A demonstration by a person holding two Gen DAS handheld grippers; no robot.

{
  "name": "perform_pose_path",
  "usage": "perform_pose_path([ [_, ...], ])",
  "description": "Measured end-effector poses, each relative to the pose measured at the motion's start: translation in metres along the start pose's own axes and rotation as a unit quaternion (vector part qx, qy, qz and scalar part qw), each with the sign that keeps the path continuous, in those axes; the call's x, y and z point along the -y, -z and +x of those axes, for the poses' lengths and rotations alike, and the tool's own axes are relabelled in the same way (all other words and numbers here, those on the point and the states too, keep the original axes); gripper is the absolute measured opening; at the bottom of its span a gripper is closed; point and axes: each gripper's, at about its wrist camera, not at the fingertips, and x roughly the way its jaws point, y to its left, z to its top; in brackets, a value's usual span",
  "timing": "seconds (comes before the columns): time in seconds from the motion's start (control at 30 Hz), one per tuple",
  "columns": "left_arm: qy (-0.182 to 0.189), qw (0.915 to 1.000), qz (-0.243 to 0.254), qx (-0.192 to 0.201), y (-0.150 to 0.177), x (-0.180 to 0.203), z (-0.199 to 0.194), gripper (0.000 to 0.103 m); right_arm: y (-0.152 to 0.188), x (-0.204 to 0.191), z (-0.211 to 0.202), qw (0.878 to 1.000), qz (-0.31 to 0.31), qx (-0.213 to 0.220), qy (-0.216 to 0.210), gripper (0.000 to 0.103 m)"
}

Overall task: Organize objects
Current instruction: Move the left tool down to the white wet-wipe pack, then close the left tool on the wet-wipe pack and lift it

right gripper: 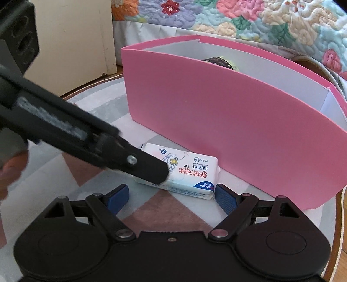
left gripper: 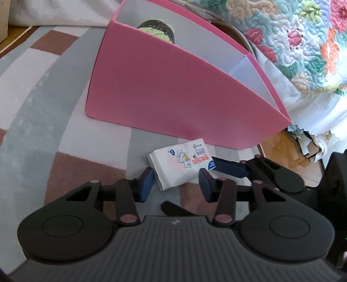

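Observation:
A white wet-wipes pack (left gripper: 181, 167) (right gripper: 184, 173) lies on the rug just in front of a tall pink box (left gripper: 173, 86) (right gripper: 238, 121). My left gripper (left gripper: 176, 184) has the pack skewed between its blue pads, and both pads touch it. From the right wrist view, one left finger (right gripper: 149, 167) reaches in over the pack's left end. My right gripper (right gripper: 171, 196) stands open just short of the pack's near edge, touching nothing. Its blue pad (left gripper: 229, 167) shows beside the pack's right end. A green yarn ball (left gripper: 158, 28) (right gripper: 221, 61) sits inside the box.
A patchwork rug (left gripper: 54, 130) in grey, white and brown lies underfoot. A floral quilted bedspread (left gripper: 303, 43) (right gripper: 238, 17) hangs behind the box. A cream cabinet (right gripper: 71, 43) stands at the back left. Wooden floor (left gripper: 282, 147) and loose papers lie right of the box.

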Motion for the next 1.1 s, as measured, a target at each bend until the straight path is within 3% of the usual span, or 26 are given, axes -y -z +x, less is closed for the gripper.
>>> perform_pose_path([
  [0.27, 0.017, 0.9991, -0.003, -0.040, 0.001, 0.008, -0.009, 0.041, -0.007, -0.003, -0.005, 1.000, 0.004, -0.025, 0.008, 0.090],
  [0.43, 0.002, 0.9980, 0.012, -0.062, 0.006, 0.015, -0.016, 0.041, 0.004, -0.012, -0.020, 0.999, 0.014, -0.044, -0.012, 0.090],
  [0.6, -0.011, 0.9984, 0.006, -0.056, 0.008, 0.011, -0.013, 0.041, 0.010, -0.019, -0.027, 0.999, 0.010, -0.028, 0.019, 0.089],
  [0.73, -0.042, 0.9983, 0.006, -0.041, 0.008, 0.007, -0.012, 0.039, 0.008, -0.008, -0.023, 0.999, 0.042, -0.025, 0.014, 0.089],
  [0.9, -0.034, 0.9986, -0.002, -0.041, 0.007, 0.003, -0.009, 0.036, 0.005, 0.008, -0.022, 0.995, 0.100, -0.009, 0.001, 0.089],
  [1.0, -0.011, 0.9985, -0.017, -0.051, 0.011, 0.001, -0.007, 0.030, 0.007, 0.003, -0.023, 0.996, 0.085, -0.005, 0.009, 0.081],
  [1.1, -0.022, 0.9988, -0.016, -0.042, 0.015, 0.005, -0.009, 0.030, 0.005, -0.005, -0.024, 0.998, 0.051, -0.007, 0.025, 0.068],
])
